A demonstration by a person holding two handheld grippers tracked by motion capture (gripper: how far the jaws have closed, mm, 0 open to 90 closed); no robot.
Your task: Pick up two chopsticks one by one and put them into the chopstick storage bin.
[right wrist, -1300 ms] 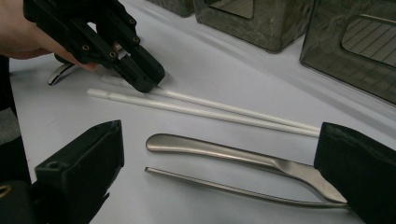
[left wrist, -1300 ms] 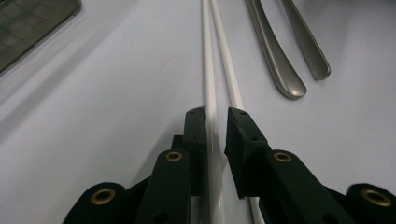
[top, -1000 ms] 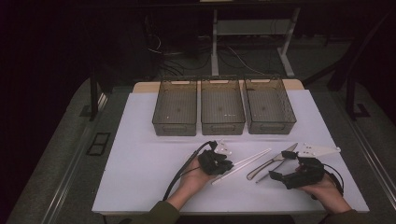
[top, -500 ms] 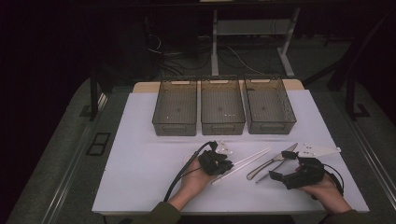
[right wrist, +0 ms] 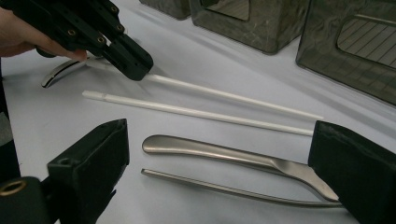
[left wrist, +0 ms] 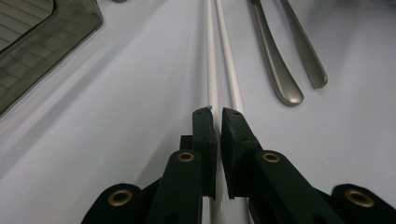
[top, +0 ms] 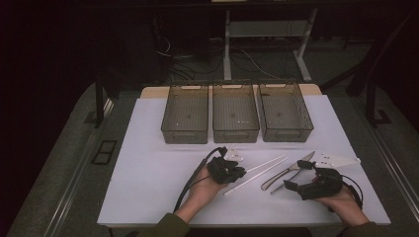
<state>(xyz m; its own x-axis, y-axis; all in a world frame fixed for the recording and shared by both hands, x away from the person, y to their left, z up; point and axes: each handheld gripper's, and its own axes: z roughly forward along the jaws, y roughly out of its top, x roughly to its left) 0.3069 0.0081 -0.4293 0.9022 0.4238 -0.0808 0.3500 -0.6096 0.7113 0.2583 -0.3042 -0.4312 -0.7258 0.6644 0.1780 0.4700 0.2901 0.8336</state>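
Two white chopsticks lie side by side on the white mat. My left gripper sits low over them, its jaws closed to a thin gap on one chopstick; the other chopstick runs beside it. From the right gripper view, the left gripper pinches the far chopstick while the near chopstick lies free. Two metal cutlery pieces rest right of the chopsticks. My right gripper stands open, with the thick metal handle and the thin one lying between its jaws, untouched.
Three dark see-through bins stand in a row along the back of the mat. A cable trails from the left gripper toward the front edge. Bare mat stretches to the left of the left hand.
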